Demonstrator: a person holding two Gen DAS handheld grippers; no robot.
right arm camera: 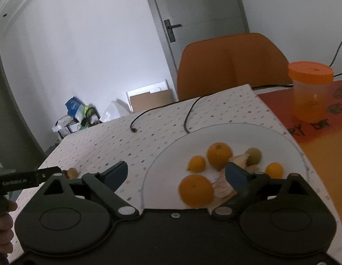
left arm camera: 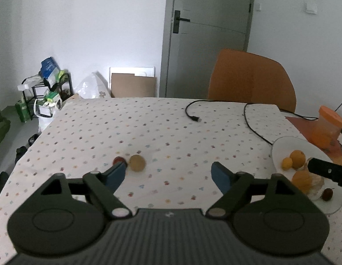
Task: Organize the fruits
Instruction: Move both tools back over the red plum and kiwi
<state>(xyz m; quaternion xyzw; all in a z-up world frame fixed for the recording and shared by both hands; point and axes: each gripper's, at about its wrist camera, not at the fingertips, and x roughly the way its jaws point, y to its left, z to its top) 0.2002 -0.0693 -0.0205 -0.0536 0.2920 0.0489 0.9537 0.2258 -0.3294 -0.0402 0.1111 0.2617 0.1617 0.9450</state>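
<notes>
Two loose fruits, a yellowish ball [left arm camera: 137,163] and a red one [left arm camera: 118,160], lie just ahead-left of the spread left gripper [left arm camera: 168,172]; the spread right gripper [right arm camera: 177,173] hangs over the plate [right arm camera: 281,141].

Table [left arm camera: 148,119], covered by white dotted cloth. On cloth: black cable [left arm camera: 250,119]; white plate [right arm camera: 248,137] at right; small red fruit [left arm camera: 118,160] touching tan round fruit [left arm camera: 137,163]. Beyond cloth, right: orange mat [right arm camera: 314,132] bearing orange-lidded cup [right arm camera: 310,92].
</notes>
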